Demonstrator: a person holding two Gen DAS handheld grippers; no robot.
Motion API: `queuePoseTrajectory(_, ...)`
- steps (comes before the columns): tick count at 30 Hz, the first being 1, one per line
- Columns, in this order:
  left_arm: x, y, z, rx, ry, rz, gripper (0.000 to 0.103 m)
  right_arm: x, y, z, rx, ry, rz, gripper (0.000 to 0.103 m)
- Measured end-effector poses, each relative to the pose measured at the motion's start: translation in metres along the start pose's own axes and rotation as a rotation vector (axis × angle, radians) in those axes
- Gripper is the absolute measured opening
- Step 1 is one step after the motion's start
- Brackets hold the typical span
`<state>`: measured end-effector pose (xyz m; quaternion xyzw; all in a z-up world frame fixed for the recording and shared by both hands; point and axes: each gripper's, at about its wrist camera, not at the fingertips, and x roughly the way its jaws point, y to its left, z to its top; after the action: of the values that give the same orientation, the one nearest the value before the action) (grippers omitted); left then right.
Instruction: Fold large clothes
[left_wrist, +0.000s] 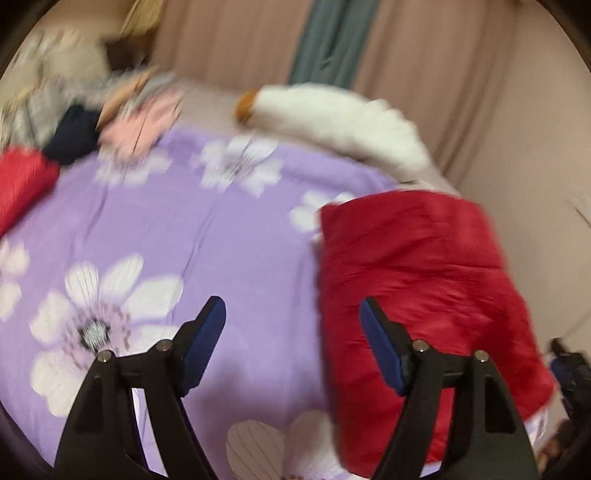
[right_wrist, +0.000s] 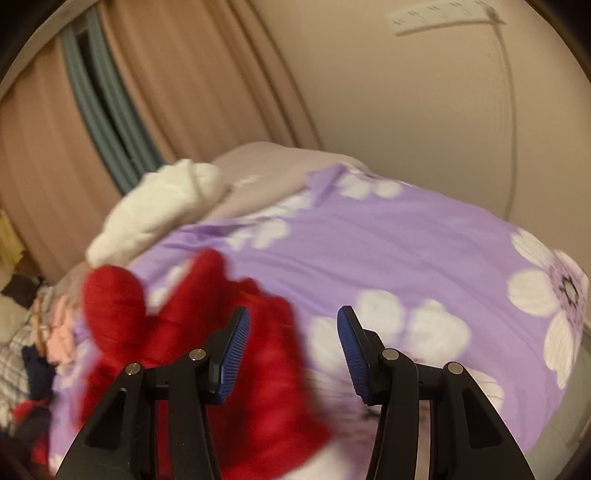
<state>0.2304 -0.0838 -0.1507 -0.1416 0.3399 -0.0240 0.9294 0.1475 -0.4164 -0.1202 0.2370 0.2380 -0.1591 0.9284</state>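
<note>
A red garment (left_wrist: 424, 277) lies folded into a rough rectangle on the right part of the purple flowered bedspread (left_wrist: 184, 221). My left gripper (left_wrist: 293, 314) hovers over the bedspread just left of it, open, with nothing between its blue pads. In the right wrist view the same red garment (right_wrist: 184, 321) is blurred and sits under and behind the left finger (right_wrist: 236, 339). My right gripper (right_wrist: 293, 315) stands open above the bedspread (right_wrist: 406, 251), holding nothing. A second red cloth (left_wrist: 22, 181) shows at the far left edge.
A white fluffy cushion (left_wrist: 343, 118) lies at the far side of the bed, before beige curtains (left_wrist: 240, 40). A pile of mixed clothes (left_wrist: 74, 110) occupies the far left corner. The bed's right edge meets a plain wall (right_wrist: 406, 92).
</note>
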Motion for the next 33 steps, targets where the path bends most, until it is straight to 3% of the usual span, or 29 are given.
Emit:
queuePoseTrajectory(6,0.048,0.015,0.001,0.007,0.053,0.071,0.07,-0.021,0.098,0.02,-0.159,-0.084,0.066,0.051)
queuePoseTrajectory(9,0.051,0.011,-0.003,0.025,0.069,0.062,0.069,0.01,0.129,0.028,-0.19,-0.048,0.068,0.051)
queuePoseTrajectory(13,0.059,0.005,0.013,0.023,0.038,0.04,0.069,0.041,0.14,0.031,-0.199,0.007,0.017,0.051)
queuePoseTrajectory(16,0.067,-0.002,0.026,0.024,0.019,0.053,0.069,0.057,0.134,0.028,-0.21,0.024,-0.018,0.051)
queuePoseTrajectory(22,0.088,-0.019,0.042,0.003,0.019,0.001,0.07,0.105,0.104,0.018,-0.186,0.084,-0.14,0.051)
queuePoseTrajectory(29,0.127,-0.044,0.035,0.021,0.071,-0.026,0.072,0.163,0.045,0.001,-0.053,0.192,-0.131,0.051)
queuePoseTrajectory(33,0.163,-0.062,0.022,0.046,0.079,-0.008,0.075,0.187,0.028,-0.004,-0.033,0.217,-0.23,0.051)
